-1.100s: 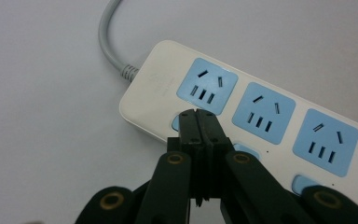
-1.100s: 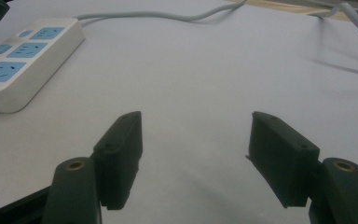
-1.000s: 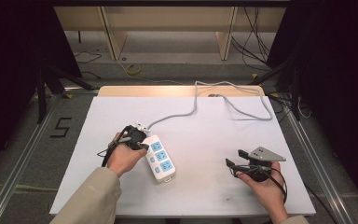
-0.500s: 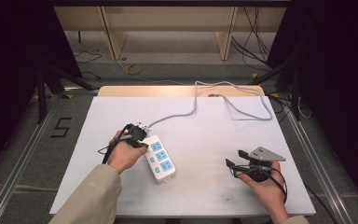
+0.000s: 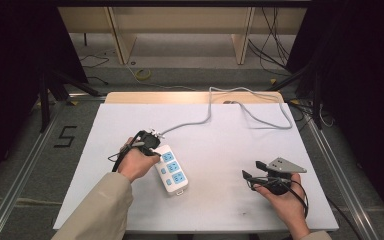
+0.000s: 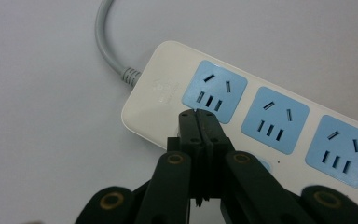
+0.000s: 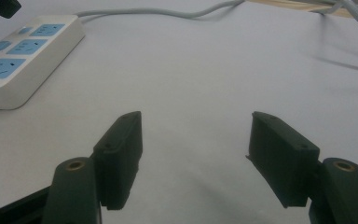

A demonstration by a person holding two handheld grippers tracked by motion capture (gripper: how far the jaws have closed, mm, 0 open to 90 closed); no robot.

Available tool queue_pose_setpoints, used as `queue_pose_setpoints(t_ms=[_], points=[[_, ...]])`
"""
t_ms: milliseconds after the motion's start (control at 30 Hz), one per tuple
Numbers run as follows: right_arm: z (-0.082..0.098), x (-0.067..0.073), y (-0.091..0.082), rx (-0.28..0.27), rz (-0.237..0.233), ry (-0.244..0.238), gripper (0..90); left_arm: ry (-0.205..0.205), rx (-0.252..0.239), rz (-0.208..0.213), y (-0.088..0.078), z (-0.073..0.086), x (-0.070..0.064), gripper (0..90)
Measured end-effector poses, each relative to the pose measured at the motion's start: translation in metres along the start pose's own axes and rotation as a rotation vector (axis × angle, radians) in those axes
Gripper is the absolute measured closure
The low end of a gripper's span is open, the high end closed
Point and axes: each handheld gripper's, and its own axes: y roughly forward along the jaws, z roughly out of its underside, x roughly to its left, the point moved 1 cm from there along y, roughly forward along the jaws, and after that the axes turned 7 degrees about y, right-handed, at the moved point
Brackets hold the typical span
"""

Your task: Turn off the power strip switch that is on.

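My left gripper [image 6: 199,122] has its jaws pressed together with nothing between them, tips on the power strip [image 5: 171,168] beside its cord-end socket, likely at its switch. My right gripper [image 7: 196,154] idles agape, well right of the strip. Its cord [image 5: 207,116] trails away, obstructing nothing.

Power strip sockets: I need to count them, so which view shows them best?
The left gripper view: the power strip shows three blue sockets close up. The high view shows them small; the right gripper view sees them obliquely, cropped.
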Motion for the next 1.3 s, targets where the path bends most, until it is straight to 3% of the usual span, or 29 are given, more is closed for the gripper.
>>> queue_pose_setpoints(t_ms=[1300], points=[[-0.001, 0.002, -0.001, -0.013, -0.017, 0.002, 35.7, 0.008, 0.056, 0.004, 0.014, -0.008, 0.002, 89.5]])
